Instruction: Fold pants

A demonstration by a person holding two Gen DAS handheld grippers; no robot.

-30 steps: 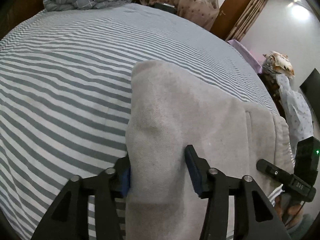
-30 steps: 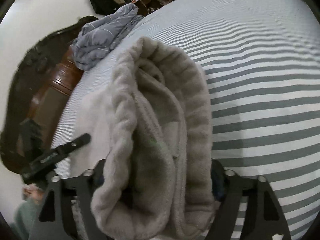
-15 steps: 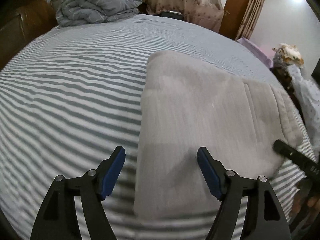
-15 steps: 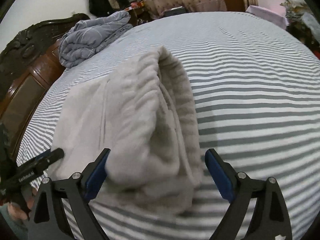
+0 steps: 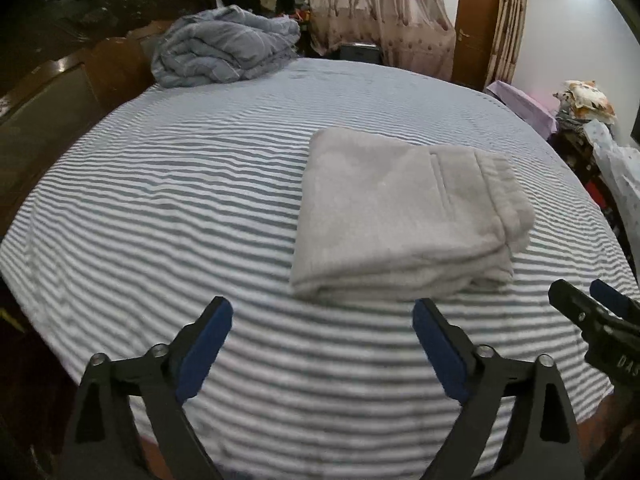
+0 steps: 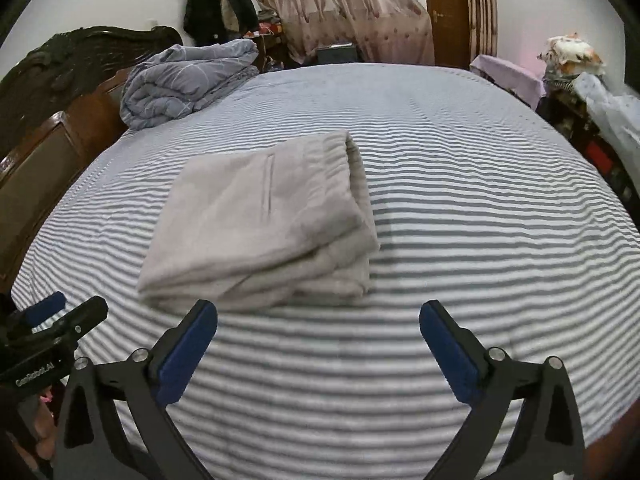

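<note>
My left hand-held gripper point(image 5: 322, 326) and right hand-held gripper point(image 6: 318, 330) both gape wide, empty, above the bed point(image 5: 160, 208); folded pants point(image 5: 404, 216) lie near its front edge.

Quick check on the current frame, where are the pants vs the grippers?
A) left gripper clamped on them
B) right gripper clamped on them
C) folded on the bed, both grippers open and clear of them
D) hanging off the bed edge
C: the grey pants lie as a folded stack on the striped bed, while the left gripper and right gripper both stand open short of the fabric, touching nothing.
</note>
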